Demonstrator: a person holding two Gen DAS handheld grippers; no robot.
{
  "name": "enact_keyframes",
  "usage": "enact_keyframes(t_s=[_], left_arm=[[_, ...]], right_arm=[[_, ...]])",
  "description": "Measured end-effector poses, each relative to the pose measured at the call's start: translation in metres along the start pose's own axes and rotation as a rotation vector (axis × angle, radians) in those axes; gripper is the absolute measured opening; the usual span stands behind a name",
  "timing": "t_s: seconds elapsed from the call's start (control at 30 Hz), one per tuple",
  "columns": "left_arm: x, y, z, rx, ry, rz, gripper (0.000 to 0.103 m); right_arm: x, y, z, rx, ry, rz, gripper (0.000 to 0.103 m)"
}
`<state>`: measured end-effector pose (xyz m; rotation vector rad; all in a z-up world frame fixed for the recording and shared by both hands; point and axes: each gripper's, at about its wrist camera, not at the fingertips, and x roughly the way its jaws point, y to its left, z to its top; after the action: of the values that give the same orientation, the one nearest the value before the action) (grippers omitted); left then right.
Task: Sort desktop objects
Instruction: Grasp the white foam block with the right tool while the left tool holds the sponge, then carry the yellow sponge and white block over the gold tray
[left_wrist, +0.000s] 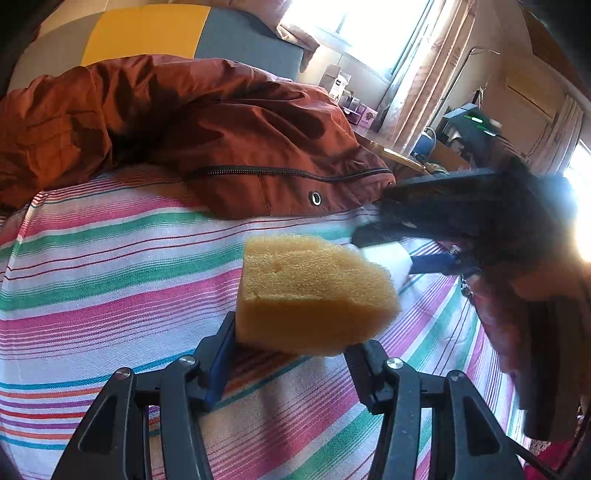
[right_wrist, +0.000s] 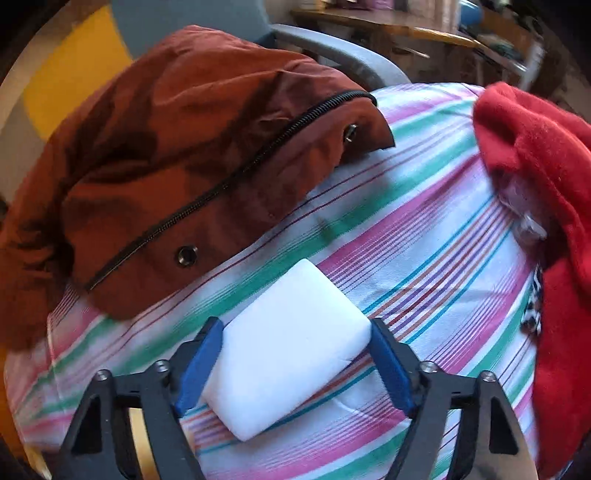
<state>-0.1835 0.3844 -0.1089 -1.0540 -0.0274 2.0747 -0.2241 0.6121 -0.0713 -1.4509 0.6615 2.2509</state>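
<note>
On the striped cloth (right_wrist: 424, 236) covering the bench, near its middle, a white block (right_wrist: 291, 347) lies flat between the right gripper's (right_wrist: 295, 363) blue fingers (right_wrist: 391, 365), which bracket its two sides; whether they actually press it I cannot tell. The left gripper (left_wrist: 291, 341) holds a yellow sponge (left_wrist: 314, 291) clamped between its fingers, raised above the cloth. A rust-brown jacket (right_wrist: 177, 147) is heaped toward the far edge, a red garment (right_wrist: 546, 177) at the right edge.
</note>
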Motion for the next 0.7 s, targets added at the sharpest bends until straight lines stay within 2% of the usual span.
enact_keyframes(t_s=[0.1,0.3,0.47,0.5,0.57,0.7], left_arm=[[0.0,0.0,0.001,0.002,0.001,0.002,0.055],[0.0,-0.002,0.002,0.002,0.002,0.001,0.055],[-0.001,-0.006,0.001,0.015,0.013,0.019,0.055],[-0.002,-0.006,0.001,0.011,0.016,0.015,0.055],[-0.003,-0.006,0.0,0.013,0.027,0.018,0.055],[-0.022,-0.017,-0.017,0.079,0.072,0.056,0.055]], right_arm=[[-0.015,-0.014,-0.015,-0.025,0.007,0.039,0.072],[-0.059,-0.049,-0.053,0.013,-0.007,0.15,0.072],[-0.097,-0.062,-0.092,-0.036,-0.068,0.091,0.072],[-0.098,-0.064,-0.09,-0.033,-0.071,0.097,0.072],[-0.106,-0.069,-0.108,-0.01,-0.075,0.117,0.072],[-0.11,-0.062,-0.127,0.023,-0.067,0.16,0.072]])
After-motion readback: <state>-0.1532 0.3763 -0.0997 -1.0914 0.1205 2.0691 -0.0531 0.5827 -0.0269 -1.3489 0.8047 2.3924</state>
